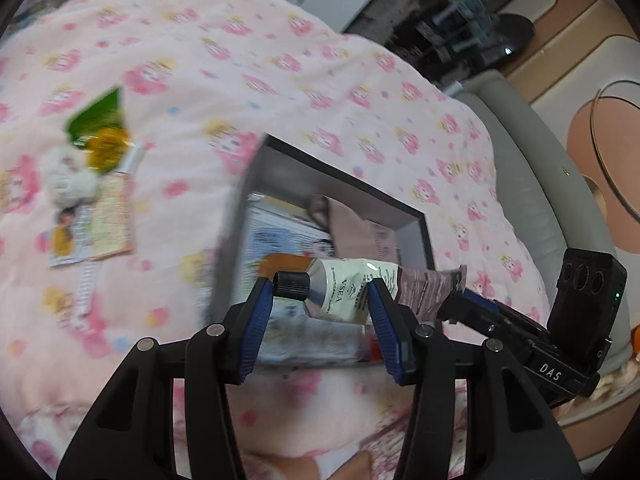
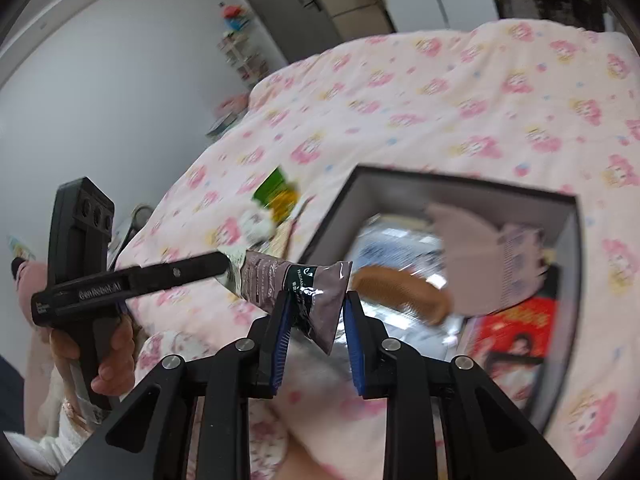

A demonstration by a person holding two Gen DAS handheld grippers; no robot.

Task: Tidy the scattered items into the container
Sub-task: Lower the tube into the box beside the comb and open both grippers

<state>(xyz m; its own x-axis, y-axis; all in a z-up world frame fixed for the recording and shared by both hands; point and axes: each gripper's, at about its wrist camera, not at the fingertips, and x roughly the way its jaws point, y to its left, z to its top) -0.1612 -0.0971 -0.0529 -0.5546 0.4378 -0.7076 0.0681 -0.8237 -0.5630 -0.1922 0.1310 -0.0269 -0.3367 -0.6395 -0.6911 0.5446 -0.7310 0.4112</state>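
A hand cream tube point(image 1: 340, 292) with a black cap and a mauve tail hangs crosswise above the near edge of the dark grey box point(image 1: 416, 216). My left gripper point(image 1: 320, 288) is shut on its cap end, the cap against the left pad. My right gripper point(image 2: 316, 300) is shut on the tube's point(image 2: 272, 276) crimped tail, and shows in the left wrist view as the right gripper point(image 1: 460, 300). The box point(image 2: 460, 184) holds a wooden comb point(image 2: 400, 284), a mauve cloth piece point(image 2: 480, 248) and a red packet point(image 2: 516, 320).
On the pink flowered quilt point(image 1: 320, 80), left of the box, lie a green and yellow packet point(image 1: 100, 128), a small white plush toy point(image 1: 68, 180) and printed cards point(image 1: 104, 216). A grey bed edge point(image 1: 532, 152) runs on the right. A hand point(image 2: 112, 344) grips the left tool.
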